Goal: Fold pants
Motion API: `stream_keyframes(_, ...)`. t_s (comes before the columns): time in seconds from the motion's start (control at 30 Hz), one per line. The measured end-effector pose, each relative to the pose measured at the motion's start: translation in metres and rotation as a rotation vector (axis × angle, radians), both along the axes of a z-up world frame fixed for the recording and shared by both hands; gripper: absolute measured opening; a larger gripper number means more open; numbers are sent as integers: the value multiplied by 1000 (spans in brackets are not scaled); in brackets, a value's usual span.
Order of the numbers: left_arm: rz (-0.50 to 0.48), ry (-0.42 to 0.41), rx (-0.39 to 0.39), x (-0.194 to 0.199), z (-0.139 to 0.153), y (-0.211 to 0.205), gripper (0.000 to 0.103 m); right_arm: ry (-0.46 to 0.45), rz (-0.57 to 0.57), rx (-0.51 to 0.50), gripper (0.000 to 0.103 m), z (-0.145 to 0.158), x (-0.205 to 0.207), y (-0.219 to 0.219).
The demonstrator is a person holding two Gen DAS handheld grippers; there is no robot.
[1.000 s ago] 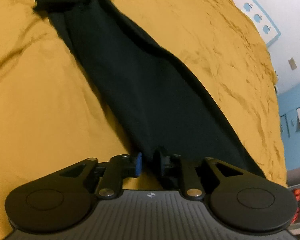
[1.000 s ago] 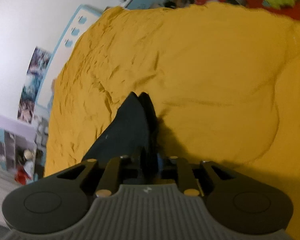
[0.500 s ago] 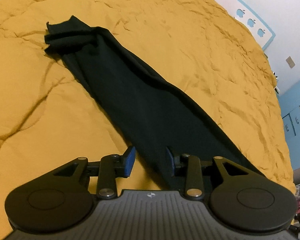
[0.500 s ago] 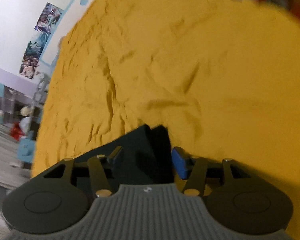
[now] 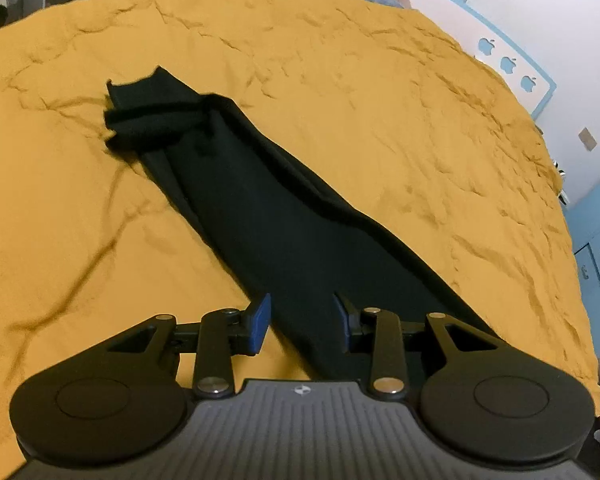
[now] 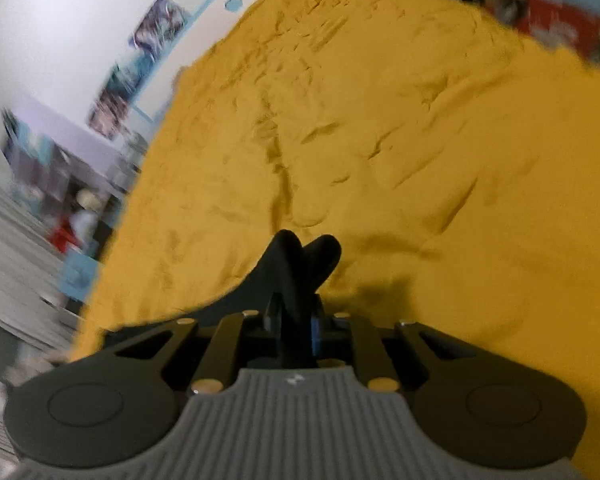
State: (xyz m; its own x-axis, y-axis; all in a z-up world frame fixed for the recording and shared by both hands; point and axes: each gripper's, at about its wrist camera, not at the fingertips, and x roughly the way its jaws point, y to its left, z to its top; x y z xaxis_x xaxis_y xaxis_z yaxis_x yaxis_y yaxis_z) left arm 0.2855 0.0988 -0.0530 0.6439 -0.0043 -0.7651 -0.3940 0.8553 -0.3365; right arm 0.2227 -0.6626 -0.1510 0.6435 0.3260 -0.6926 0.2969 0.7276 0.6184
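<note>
On yellow bedspread (image 5: pixel 380 92), long black pants (image 5: pixel 284 232) folded lengthwise, left hand-held gripper (image 5: pixel 302 320) released, right hand-held gripper (image 6: pixel 294 320) just clenched on cloth.

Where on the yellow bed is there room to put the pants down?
Bare yellow bedcover lies on both sides of the black pants: a broad patch left of them and another right, toward the wall. Only the diagonal strip under the pants is taken.
</note>
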Motion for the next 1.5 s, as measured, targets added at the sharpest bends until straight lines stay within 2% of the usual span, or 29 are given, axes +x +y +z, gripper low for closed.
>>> stream_keyframes(0.1, -17, -18, 75, -3, 6, 12, 40, 65, 0, -36, 8, -16, 9, 6)
stream_keyframes(0.2, -54, -20, 192, -6, 12, 27, 44, 81, -30, -41, 15, -18, 9, 8)
stream_keyframes(0.23, -64, -20, 237, -7, 14, 33, 48, 80, -34, -76, 21, -12, 7, 11)
stream_keyframes(0.3, -84, -13, 349, -8, 16, 46, 53, 53, -42, -204, 22, 10, 2, 23)
stream_keyframes(0.37, -125, 0, 462, -7, 14, 54, 62, 1, -53, -307, 31, 33, -7, 37)
stream_keyframes(0.47, -208, 33, 603, 2, 6, 67, 67, -45, -61, -364, 32, 54, -13, 60)
stream_keyframes(0.5, -217, 42, 624, 7, 3, 72, 67, -48, -58, -375, 32, 56, -13, 68)
stream_keyframes(0.57, -208, 42, 615, 17, -3, 87, 67, -44, -39, -396, 32, 56, -11, 89)
stream_keyframes(0.63, -168, 18, 564, 27, -8, 108, 67, -40, -27, -439, 32, 54, -10, 107)
stream_keyframes(0.73, -80, -21, 425, 43, -16, 146, 67, -33, -21, -486, 32, 50, -9, 130)
stream_keyframes(0.8, -56, -28, 338, 52, -23, 164, 64, -26, -20, -504, 32, 45, -4, 141)
stream_keyframes(0.83, -45, -29, 292, 56, -28, 171, 55, -20, -17, -519, 32, 43, 0, 144)
stream_keyframes(0.87, -36, -29, 262, 58, -32, 175, 39, -8, -11, -534, 32, 42, 3, 149)
stream_keyframes(0.9, -25, -29, 220, 60, -37, 181, 32, 2, -8, -540, 32, 41, 6, 152)
stream_keyframes(0.93, -18, -35, 196, 61, -40, 185, 10, 10, -3, -542, 31, 38, 9, 154)
stream_keyframes(0.97, -19, -51, 178, 61, -40, 188, 2, 17, 2, -549, 31, 37, 12, 156)
stream_keyframes(1.0, -21, -72, 188, 60, -37, 188, 2, 21, 4, -561, 31, 36, 13, 158)
stream_keyframes(1.13, -42, -124, 332, 73, -4, 190, 2, 26, 4, -609, 31, 34, 18, 165)
stream_keyframes(1.3, -87, -76, 493, 119, 22, 197, 2, 36, -12, -622, 31, 30, 23, 167)
stream_keyframes(1.4, -128, -20, 542, 148, 15, 195, 2, 50, -5, -642, 31, 29, 24, 171)
stream_keyframes(1.5, -175, 49, 606, 172, -4, 186, 2, 55, -9, -653, 31, 30, 24, 172)
